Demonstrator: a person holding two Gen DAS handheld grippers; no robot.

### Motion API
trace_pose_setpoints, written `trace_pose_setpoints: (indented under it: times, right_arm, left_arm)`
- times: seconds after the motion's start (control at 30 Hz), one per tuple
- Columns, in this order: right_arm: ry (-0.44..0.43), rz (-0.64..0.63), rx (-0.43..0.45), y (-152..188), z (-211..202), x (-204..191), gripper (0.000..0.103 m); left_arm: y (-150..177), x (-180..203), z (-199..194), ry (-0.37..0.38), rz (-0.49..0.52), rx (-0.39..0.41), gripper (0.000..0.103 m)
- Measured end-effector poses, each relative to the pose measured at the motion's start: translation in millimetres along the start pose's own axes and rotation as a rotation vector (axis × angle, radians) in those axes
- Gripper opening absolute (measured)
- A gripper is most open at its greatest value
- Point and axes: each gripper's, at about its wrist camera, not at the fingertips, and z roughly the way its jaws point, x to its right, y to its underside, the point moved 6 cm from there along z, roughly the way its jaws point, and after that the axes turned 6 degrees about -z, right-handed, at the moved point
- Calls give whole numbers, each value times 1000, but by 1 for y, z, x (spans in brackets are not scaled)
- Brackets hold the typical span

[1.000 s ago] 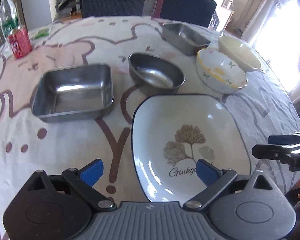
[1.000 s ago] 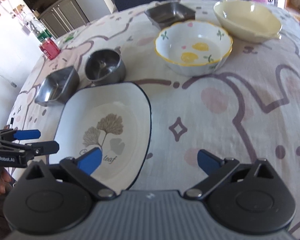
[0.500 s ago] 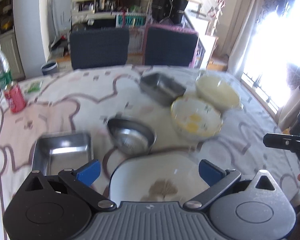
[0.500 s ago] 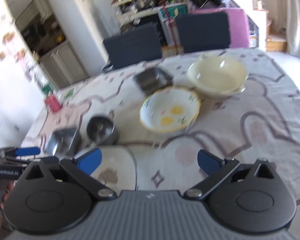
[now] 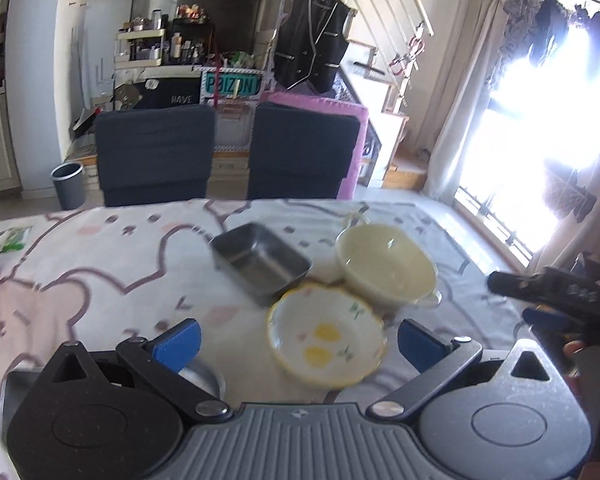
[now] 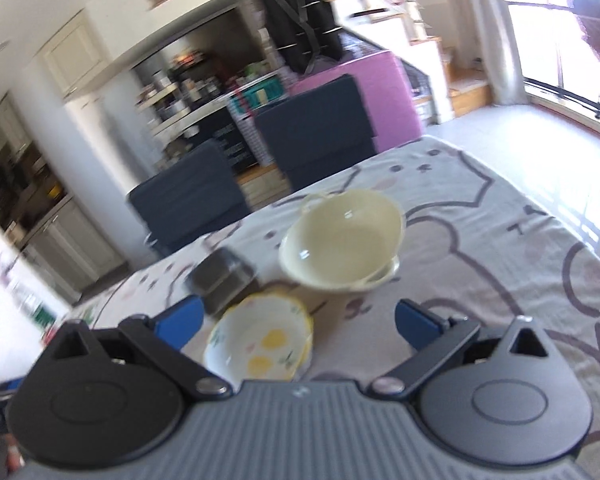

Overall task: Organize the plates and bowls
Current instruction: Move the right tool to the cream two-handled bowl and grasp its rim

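Both tools, left (image 5: 298, 338) and right (image 6: 298, 322), are hanging released, having lifted; the plate is gone from view. Yellow bowl (image 5: 326, 336) is sitting mid-desk, cream bowl (image 5: 386, 266) nearer the far edge.

**Right wrist view: open gripper over table w/ bowls**

Right gripper (image 6: 296, 322) fills lower frame, blue-tipped fingers (image 6: 180, 318) spread wide, nothing between them but the view of the table (image 6: 520, 248) beyond. Tablecloth pale w/ pink/brown cartoon outlines. Center frame: cream bowl (image 6: 342, 250) w/ small handles. Just lower left of it, scalloped white bowl (image 6: 260, 350) w/ yellow rim & yellow spots, partly behind gripper body. Square steel tray (image 6: 222, 280) just upper left of that bowl. Two dark chairs (image 6: 316, 132) at table's far edge, upper center. Bright window upper right. Img blurred, esp. left side.
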Motion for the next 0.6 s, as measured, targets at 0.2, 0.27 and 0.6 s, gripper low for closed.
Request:
trace_pose_setpoints:
  times: [0.2, 0.27, 0.6]
  right_arm:
    - [52, 156, 1, -9, 46, 23, 103]
    - [61, 213, -15, -9, 62, 31, 103]
    - [71, 579, -58, 9, 131, 66, 85]
  left_arm:
    - [-23, 19, 30, 32, -4, 44, 103]
    - [-29, 23, 41, 30, 10, 63, 103]
    - [-51, 28, 99, 40, 52, 88, 103]
